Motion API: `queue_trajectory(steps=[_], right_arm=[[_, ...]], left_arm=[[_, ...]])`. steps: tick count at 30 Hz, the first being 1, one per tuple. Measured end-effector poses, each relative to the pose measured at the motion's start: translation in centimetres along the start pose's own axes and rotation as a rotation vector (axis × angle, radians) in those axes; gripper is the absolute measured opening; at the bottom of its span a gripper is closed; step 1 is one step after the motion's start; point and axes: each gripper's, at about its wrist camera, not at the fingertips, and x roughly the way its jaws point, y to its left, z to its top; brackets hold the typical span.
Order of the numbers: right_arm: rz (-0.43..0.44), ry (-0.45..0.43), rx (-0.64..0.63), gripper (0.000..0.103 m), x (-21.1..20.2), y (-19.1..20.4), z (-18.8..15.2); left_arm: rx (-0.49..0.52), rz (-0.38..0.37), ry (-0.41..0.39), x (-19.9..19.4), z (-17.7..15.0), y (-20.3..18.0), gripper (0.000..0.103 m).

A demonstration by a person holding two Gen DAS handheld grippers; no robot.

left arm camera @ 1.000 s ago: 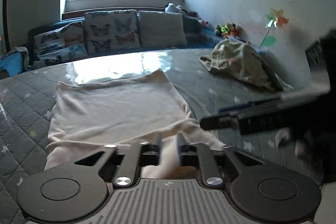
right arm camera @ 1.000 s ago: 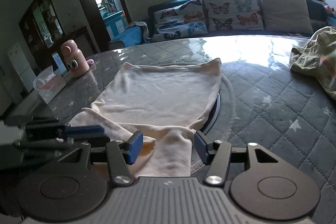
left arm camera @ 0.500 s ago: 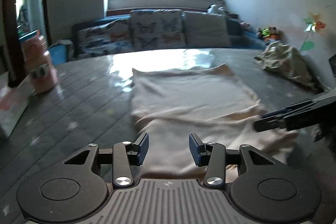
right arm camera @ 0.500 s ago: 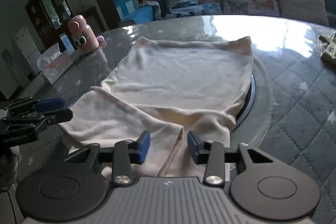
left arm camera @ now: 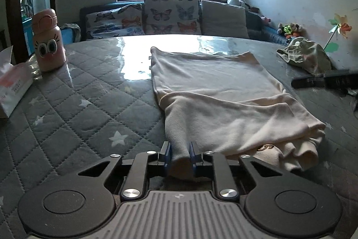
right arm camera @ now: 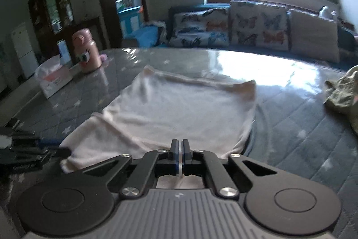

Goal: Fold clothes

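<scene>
1. I have the cream garment (left arm camera: pixel 214 91) spread along the middle of the quilted table (left arm camera: pixel 67 113), its far hem toward the sofa-side edge and its near end at my edge. I judge it lies flat so the near end can be carried over the far part for a fold.
2. My left gripper (left arm camera: pixel 180 155) has its jaws drawn in on a bunched near-left corner of the cloth. The fabric fills the narrow gap between the blue pads and runs forward from them.
3. My right gripper (right arm camera: pixel 179 152) has its jaws nearly touching, with only a thin slit between. Pale cloth shows just behind and below them, so I judge a thin edge is pinched. The garment's near-right corner lies directly ahead of the tips.
4. Gripping both near corners gives me a straight leading edge.
5. A pink bottle (left arm camera: pixel 47 41) and tissue box (left arm camera: pixel 11 84) stand by the left edge, and an olive garment (left arm camera: pixel 306 55) lies at the right edge, all well apart from my cloth.
</scene>
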Motion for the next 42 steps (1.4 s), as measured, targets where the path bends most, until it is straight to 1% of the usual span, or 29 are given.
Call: queue_trajectory(steps=[3,5,6,7,8,9,11,14,15,16,17,21,22,24,25,26,29,31,36,37,38,42], right_arm=[[0.037,0.059,0.057,0.004,0.6,-1.0,-0.4],[0.069,0.104,0.083,0.009,1.1,-1.4,-1.1],[0.074,0.116,0.084,0.011,1.4,-1.3,-1.5],[0.079,0.128,0.086,0.016,1.6,-1.3,-1.9],[0.085,0.136,0.095,0.016,1.9,-1.3,-2.2],[0.091,0.143,0.104,0.016,2.2,-1.3,-2.5],[0.102,0.146,0.118,0.016,2.6,-1.2,-2.8],[0.104,0.143,0.111,0.016,3.0,-0.8,-2.9],[0.100,0.139,0.105,0.014,2.9,-0.7,-2.8],[0.095,0.135,0.098,0.008,2.9,-0.5,-2.8],[0.091,0.129,0.091,0.005,2.7,-0.4,-2.8],[0.074,0.079,0.060,0.004,1.3,-0.1,-1.7],[0.066,0.062,0.047,0.004,0.8,0.1,-1.4],[0.053,0.033,0.022,0.004,0.0,0.3,-0.5],[0.048,0.025,0.015,0.004,-0.2,0.4,-0.2],[0.042,0.017,0.008,0.004,-0.4,0.5,0.0],[0.021,0.020,0.010,0.004,-0.1,0.2,0.3],[0.010,0.041,0.019,0.004,0.5,-0.2,-0.2],[-0.018,0.094,0.039,0.005,2.3,-1.3,-1.7],[-0.022,0.101,0.043,0.006,2.6,-1.5,-1.9],[-0.021,0.097,0.046,0.010,2.4,-1.5,-1.9],[-0.009,0.047,0.032,0.012,0.9,-1.3,-1.5]], left_arm=[[-0.011,-0.003,0.001,-0.2,0.1,0.2,0.021],[-0.014,-0.010,-0.004,-0.6,0.0,0.4,0.022],[-0.012,-0.011,-0.002,-0.7,0.0,0.4,0.024],[-0.006,-0.011,0.000,-0.8,-0.1,0.4,0.027],[0.002,-0.009,0.002,-1.0,-0.2,0.3,0.027],[0.010,-0.010,0.004,-1.1,-0.3,0.3,0.028],[0.026,-0.012,0.004,-1.4,-0.6,0.2,0.034],[0.046,-0.010,0.003,-1.6,-0.9,0.0,0.036],[0.053,-0.006,0.004,-1.6,-1.0,-0.1,0.036],[0.065,-0.002,0.003,-1.5,-1.1,-0.3,0.036],[0.080,0.003,0.002,-1.4,-1.1,-0.5,0.036],[0.126,0.023,-0.010,-1.3,-1.4,-0.9,0.036],[0.133,0.027,-0.011,-1.2,-1.5,-1.0,0.035],[0.141,0.032,-0.016,-1.2,-1.5,-1.1,0.027],[0.147,0.038,-0.019,-1.2,-1.5,-1.2,0.019],[0.154,0.045,-0.021,-1.2,-1.5,-1.3,0.014],[0.170,0.069,-0.022,-1.2,-1.8,-1.4,0.007],[0.167,0.075,-0.016,-1.3,-1.9,-1.2,0.005],[0.160,0.089,0.000,-1.6,-2.1,-0.5,0.005],[0.159,0.091,0.003,-1.7,-2.2,-0.4,0.005],[0.157,0.094,0.006,-1.8,-2.2,-0.3,0.005],[0.151,0.093,-0.020,-2.6,-0.9,-0.1,0.007]])
